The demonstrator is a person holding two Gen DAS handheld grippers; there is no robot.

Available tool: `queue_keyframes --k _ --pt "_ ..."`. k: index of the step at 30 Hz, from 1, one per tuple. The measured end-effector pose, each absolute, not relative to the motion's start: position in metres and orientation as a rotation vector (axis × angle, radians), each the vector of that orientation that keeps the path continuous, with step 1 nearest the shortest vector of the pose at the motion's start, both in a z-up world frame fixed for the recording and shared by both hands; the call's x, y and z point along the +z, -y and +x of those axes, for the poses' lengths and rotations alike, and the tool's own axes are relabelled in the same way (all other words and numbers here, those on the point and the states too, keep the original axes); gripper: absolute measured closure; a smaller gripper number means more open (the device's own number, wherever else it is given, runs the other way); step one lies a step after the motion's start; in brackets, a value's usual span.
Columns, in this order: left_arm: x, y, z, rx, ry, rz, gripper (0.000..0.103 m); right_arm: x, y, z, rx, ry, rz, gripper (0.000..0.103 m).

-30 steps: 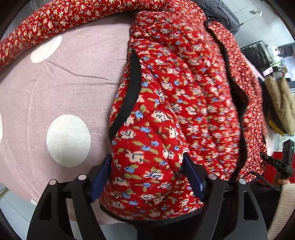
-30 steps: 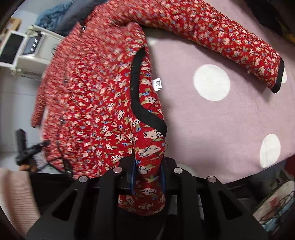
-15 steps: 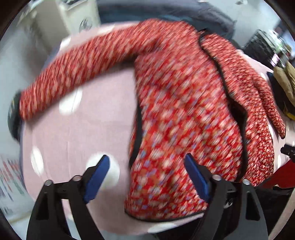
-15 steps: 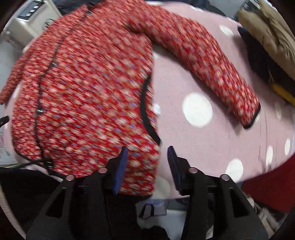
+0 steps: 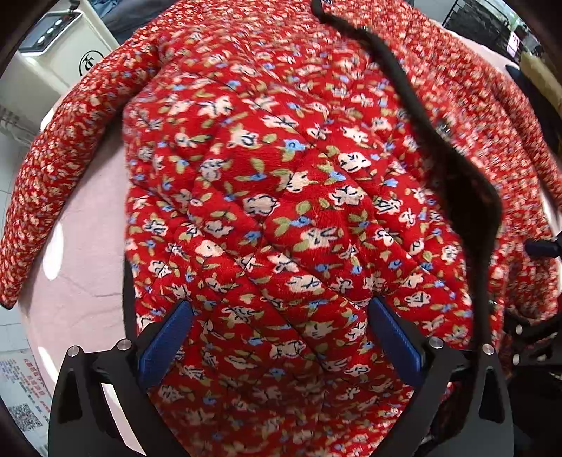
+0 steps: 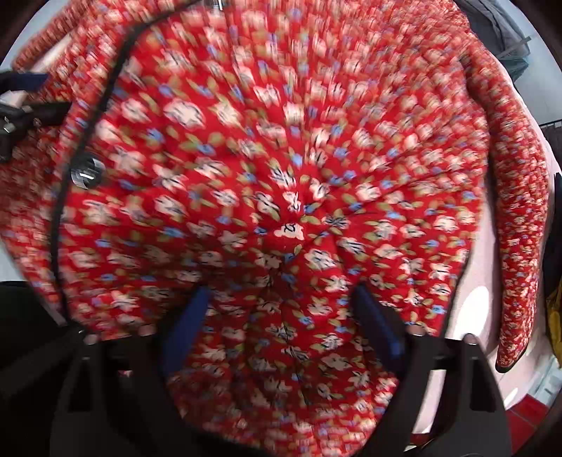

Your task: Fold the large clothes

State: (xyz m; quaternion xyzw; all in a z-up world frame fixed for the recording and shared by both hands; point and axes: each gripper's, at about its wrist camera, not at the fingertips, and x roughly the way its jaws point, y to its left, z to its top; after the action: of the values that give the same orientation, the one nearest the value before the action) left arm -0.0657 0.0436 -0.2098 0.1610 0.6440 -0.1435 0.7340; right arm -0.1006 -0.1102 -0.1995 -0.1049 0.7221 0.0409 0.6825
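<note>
Both the left gripper (image 5: 279,325) and right gripper (image 6: 282,316) had let go of the red quilted jacket (image 5: 298,211), jaws opening wide above it, leaving its folded-over panel lying on the pink dotted bed (image 5: 87,246).

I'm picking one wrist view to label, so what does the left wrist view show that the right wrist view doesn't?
Only the left view: a white machine at top left, a printed sheet at lower left, and a black rack at top right.

Only the right view: a metal snap by the black trim, and a red strip at lower right.

Both: the red floral jacket on the pink cover, with a sleeve laid out, and wide jaws opening above the fabric, gripping nothing.
</note>
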Motion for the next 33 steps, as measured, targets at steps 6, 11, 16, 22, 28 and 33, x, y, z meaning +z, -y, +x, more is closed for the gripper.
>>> queue_keyframes --k 6,11,16,22,28,33 --pt "-0.224 -0.027 -0.063 -0.286 -1.427 0.405 0.005 -0.208 0.105 -0.104 0.057 -1.586 -0.238 0.006" --pt "-0.224 -0.023 -0.060 -0.263 -1.439 0.415 0.005 -0.208 0.105 -0.100 0.054 -1.582 -0.220 0.006" --pt "-0.228 -0.029 -0.057 -0.257 -1.430 0.410 0.005 -0.209 0.114 -0.094 0.054 -1.587 -0.207 0.005" --pt "-0.215 -0.034 -0.067 -0.241 -1.387 0.412 0.005 -0.209 0.111 -0.091 0.047 -1.584 -0.220 0.006" --pt "-0.201 -0.037 -0.079 -0.221 -1.344 0.399 0.005 -0.175 0.131 -0.087 -0.035 -1.481 -0.117 0.005" --pt "-0.202 -0.036 -0.078 -0.216 -1.348 0.398 0.005 -0.148 0.185 -0.081 -0.200 -1.374 0.116 0.006"
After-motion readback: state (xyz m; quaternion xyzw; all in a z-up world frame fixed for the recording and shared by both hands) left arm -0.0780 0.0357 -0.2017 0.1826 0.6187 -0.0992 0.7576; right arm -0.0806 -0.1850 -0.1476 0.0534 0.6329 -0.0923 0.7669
